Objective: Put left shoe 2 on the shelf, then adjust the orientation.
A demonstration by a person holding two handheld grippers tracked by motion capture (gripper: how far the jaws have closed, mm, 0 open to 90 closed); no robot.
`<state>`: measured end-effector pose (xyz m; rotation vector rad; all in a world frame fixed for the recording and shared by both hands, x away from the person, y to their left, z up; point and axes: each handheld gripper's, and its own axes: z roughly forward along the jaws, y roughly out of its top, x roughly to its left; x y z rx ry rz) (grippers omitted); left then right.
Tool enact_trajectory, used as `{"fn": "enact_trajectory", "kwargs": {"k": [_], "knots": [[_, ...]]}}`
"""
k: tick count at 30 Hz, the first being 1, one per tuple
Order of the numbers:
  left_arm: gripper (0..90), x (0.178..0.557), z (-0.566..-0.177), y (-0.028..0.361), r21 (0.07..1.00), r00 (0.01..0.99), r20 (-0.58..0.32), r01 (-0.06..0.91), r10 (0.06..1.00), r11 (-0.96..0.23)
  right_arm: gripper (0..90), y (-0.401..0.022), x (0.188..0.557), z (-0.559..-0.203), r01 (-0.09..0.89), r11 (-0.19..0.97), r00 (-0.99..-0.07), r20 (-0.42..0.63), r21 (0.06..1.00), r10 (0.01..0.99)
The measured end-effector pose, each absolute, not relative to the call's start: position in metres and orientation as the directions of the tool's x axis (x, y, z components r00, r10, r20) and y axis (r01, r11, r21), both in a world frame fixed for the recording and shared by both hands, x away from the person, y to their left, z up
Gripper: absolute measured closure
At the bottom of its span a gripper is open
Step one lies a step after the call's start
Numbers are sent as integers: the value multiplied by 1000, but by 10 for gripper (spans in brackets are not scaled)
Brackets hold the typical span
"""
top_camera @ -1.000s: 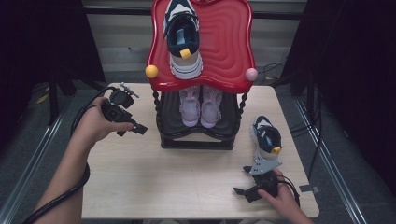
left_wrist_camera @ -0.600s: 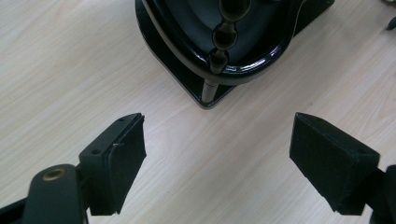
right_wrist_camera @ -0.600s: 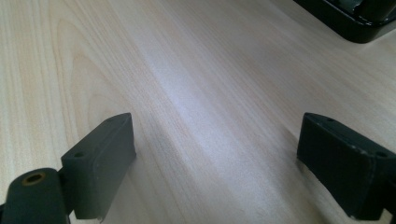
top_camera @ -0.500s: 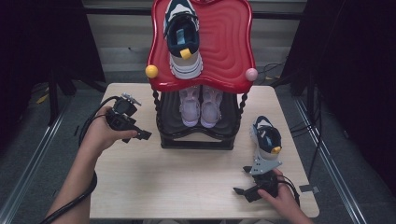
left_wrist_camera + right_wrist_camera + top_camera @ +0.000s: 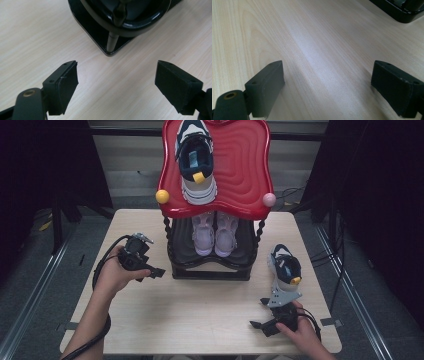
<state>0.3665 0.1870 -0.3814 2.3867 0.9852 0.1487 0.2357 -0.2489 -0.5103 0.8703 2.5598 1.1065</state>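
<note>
A: Near the left edge of the table point(image 5: 150, 320), the left tongs point(image 5: 150, 271) hang just short of the black rack's point(image 5: 210, 270) front-left corner. Its jaws stand wide apart with nothing between them; the left gripper view looks straight down on that corner post.

B: And the other hand?

A: Down by the table's front-right corner, the right tongs point(image 5: 260, 312) sit low over bare wood, jaws spread just as wide and holding nothing. The loose sneaker point(image 5: 285, 272) stands just beyond them, toward the right edge, heel end nearest the hand.

B: So which step would you call this?

A: An approach, I'd judge. One shoe of that pair already sits on the rack's red top tray point(image 5: 240, 175), so the loose one looks like the thing to fetch. Nothing is gripped yet.

B: What does the next move need?

A: The right tongs would have to swing toward the sneaker and close on its heel or collar, then lift it high enough to clear the tray's rim. The left tongs look placed to steady the rack.

B: Count it out for me.

A: Four shoes: one dark-and-white sneaker point(image 5: 196, 162) on top, the loose matching one, and two pale pink shoes point(image 5: 215, 232) side by side on the lower shelf. Two knobs on the tray's front, one yellow point(image 5: 162, 196), one pink point(image 5: 269, 199). One rack, two tongs.
</note>
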Motion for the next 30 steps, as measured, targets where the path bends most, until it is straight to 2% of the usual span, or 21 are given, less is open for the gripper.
{"fn": "enact_trajectory", "kwargs": {"k": [30], "knots": [[182,350,-468,185,561,690,-166,654,705,-508,106,-249,236,-510,433,541,-801,31,721,598]]}}
